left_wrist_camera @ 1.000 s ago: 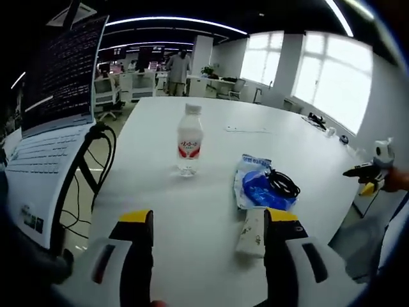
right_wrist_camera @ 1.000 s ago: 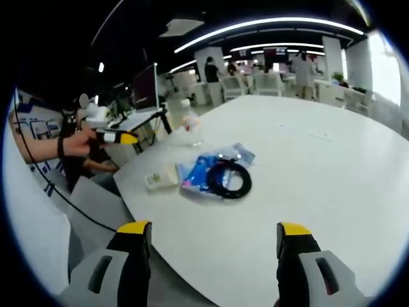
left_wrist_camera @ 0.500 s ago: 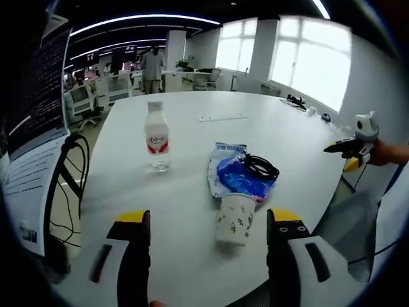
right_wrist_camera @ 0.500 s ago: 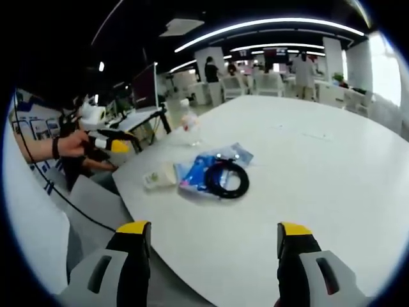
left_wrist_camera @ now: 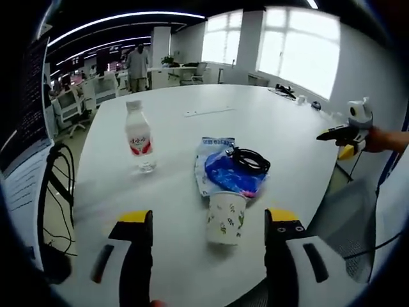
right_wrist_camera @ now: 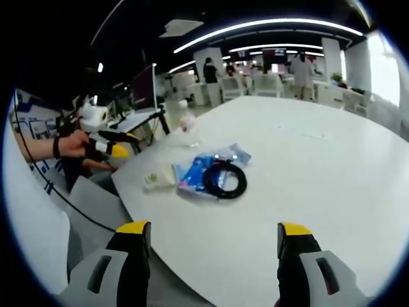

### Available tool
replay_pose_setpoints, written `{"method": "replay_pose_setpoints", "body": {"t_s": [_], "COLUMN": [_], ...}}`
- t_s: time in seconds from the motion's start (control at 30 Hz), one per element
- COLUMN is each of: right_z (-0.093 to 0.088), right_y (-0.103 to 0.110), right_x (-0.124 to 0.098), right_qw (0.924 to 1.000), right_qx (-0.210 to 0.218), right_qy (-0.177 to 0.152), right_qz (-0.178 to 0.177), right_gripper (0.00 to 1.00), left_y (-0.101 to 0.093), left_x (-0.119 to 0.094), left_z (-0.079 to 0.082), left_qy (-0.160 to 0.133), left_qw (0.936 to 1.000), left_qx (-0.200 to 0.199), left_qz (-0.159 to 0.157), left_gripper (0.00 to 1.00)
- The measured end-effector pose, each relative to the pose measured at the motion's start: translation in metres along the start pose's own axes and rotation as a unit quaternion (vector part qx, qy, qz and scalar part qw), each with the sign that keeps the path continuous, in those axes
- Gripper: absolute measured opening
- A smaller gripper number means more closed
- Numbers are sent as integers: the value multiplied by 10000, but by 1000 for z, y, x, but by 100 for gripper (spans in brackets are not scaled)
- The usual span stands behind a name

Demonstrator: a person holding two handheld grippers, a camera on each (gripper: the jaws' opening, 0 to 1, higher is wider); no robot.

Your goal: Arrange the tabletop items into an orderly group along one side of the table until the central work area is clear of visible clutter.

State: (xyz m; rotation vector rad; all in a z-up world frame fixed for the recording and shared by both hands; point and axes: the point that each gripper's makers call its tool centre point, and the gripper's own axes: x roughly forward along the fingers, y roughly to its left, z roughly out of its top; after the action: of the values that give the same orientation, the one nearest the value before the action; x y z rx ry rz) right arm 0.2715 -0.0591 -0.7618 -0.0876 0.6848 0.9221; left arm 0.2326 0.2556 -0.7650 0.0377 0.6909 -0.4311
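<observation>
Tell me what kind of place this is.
Most likely an open-plan office. A large white table stands in a wide room with rows of desks and office chairs behind it, long ceiling strip lights, big windows, and people standing farther back.

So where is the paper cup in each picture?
Left gripper view: the paper cup stands low in the middle, between that gripper's jaws.
Right gripper view: the cup looks small, left of centre, near the table edge.
Shared landmark: the blue bag with a black cable beside it.
</observation>
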Motion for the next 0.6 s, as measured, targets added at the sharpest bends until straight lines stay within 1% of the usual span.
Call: {"method": "replay_pose_setpoints", "body": {"t_s": [0.07,0.13,0.2,0.33,0.47,0.5,0.6], "right_z": [-1,-2,-3,-5,-5,-4,-5], "right_y": [-2,-3,-4,-5,-6,-7,-7], "right_x": [-1,-2,-4,-4,-5,-5,-4], "right_qw": [10000,10000,10000,10000,9999,9999,9999], "right_qx": [10,28,47,61,67,73,72], "right_qy": [10,7,9,22,20,13,15], "right_qz": [-19,-37,-56,-72,-85,-86,-88], "right_gripper": [83,83,83,83,83,83,83], "left_y": [-4,-2,-5,-5,-13,-17,-18], "left_x": [3,5,7,11,17,20,24], "left_z": [0,-1,0,-2,-5,-5,-9], "left_qy": [64,84,104,179,350,415,498], "left_qw": [10000,9999,9998,9996,9986,9982,9976], "left_qx": [67,105,133,173,272,319,334], "left_qz": [-37,-71,-89,-149,-287,-302,-335], "left_gripper": [71,71,71,71,72,72,72]}}
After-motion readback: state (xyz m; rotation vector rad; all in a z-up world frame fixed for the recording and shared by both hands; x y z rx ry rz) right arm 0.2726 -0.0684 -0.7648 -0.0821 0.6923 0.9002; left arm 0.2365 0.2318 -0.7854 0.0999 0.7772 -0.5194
